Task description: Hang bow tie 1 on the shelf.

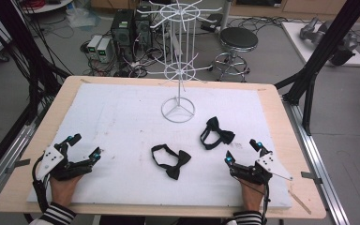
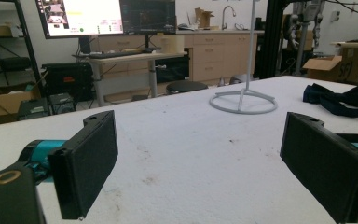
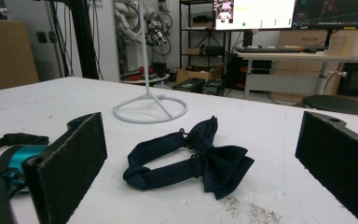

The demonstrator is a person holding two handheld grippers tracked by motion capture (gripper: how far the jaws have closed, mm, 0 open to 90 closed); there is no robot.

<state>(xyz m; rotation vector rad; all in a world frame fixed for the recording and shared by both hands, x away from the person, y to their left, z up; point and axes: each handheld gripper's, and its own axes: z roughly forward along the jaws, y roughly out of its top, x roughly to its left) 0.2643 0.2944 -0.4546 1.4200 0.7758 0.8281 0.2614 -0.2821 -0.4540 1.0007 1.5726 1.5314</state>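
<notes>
- On the white mat [image 1: 122, 122], two bow ties are laid: one at six o'clock of the wire stand [image 1: 178, 61], the navy bow tie [image 1: 217, 132] at four o'clock.
- Both the left gripper [image 1: 82, 149] and right gripper [image 1: 243, 152] are seen with jaws spread wide, nothing held.
- The approach step is judged to be in hand.
- The navy bow tie lies at twelve o'clock, just beyond the right jaws; a forward reach and closure on it are called for.

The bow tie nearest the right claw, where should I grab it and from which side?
Take the bow tie by its strap loop, not the knot. The loop stands on edge, giving a thin wall to pinch. Come from above with the open right claw, one pad inside the loop.
</notes>
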